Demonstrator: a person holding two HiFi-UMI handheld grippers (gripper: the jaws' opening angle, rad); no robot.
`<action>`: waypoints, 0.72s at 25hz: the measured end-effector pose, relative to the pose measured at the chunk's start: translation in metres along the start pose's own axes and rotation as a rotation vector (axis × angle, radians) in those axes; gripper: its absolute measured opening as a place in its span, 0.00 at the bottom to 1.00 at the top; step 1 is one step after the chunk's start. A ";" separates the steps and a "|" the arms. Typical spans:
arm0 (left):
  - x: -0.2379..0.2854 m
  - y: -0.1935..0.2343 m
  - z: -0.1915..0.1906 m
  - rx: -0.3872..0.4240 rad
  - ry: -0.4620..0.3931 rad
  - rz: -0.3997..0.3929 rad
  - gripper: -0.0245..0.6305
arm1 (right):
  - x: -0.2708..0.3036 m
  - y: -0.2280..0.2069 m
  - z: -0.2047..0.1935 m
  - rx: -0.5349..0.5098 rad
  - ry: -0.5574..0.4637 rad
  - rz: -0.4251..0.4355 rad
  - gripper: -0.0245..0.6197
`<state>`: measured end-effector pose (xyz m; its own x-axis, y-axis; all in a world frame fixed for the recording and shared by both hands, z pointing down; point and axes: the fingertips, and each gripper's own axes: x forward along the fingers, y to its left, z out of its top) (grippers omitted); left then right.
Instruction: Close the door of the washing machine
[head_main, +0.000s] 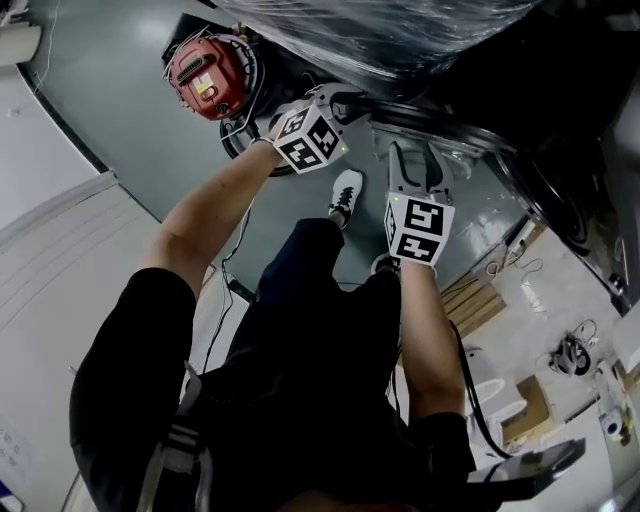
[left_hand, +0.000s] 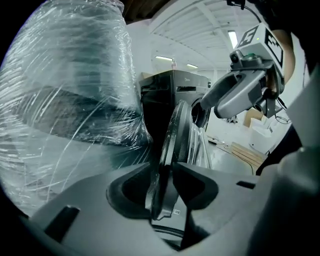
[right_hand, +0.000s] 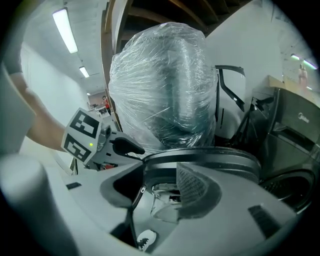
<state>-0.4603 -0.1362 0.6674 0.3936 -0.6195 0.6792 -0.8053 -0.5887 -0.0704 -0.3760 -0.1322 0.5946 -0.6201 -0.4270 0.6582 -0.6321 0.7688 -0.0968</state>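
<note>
**Wrapped load.** A bulky object under clear stretch film (left_hand: 70, 100) fills the left of the left gripper view and stands just beside the machine.

**Washing machine.** The dark front-loading washing machine (right_hand: 295, 130) has its drum opening uncovered at the lower right of the right gripper view.

**Door.** The round glass-centred door (left_hand: 177, 130) stands swung out from the cabinet and is not latched. The left gripper view shows it edge-on. In the right gripper view its rim runs level across the jaws.

**Left gripper.** The left gripper (left_hand: 162, 172) has its jaws apart. The door's edge runs through the gap between them, and no pad visibly presses on it.

**Right gripper.** The right gripper (right_hand: 160, 175) has its jaws spread wide. The rim lies just beyond them and is not clamped.

**Floor items.** In the head view a red round appliance (head_main: 205, 75) and the person's white shoe (head_main: 346, 192) lie on the grey floor below the grippers.

**Step in hand (judged).** The grippers are being set against the door before the swing. A push is likely to work better than a pinch:
- Lay a jaw flank on the door's outer face, towards the edge farthest from the hinge.
- Follow the door's arc rather than a straight line.
- Keep both jaws out of the narrowing gap at the opening.
- Press squarely at the end so the catch seats.
- The second gripper should stay clear of the rim.
</note>
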 end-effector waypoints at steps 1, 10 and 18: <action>0.004 0.001 -0.002 0.016 0.002 -0.010 0.23 | 0.001 0.001 -0.002 -0.002 0.000 0.003 0.38; 0.019 0.011 -0.027 0.128 0.056 -0.148 0.24 | -0.005 -0.001 -0.029 0.006 0.020 0.030 0.37; 0.027 0.011 -0.031 0.130 0.059 -0.221 0.14 | -0.009 -0.006 -0.051 0.014 0.056 0.029 0.37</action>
<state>-0.4721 -0.1434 0.7075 0.5240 -0.4391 0.7298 -0.6372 -0.7707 -0.0062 -0.3431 -0.1088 0.6271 -0.6118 -0.3768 0.6955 -0.6207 0.7737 -0.1269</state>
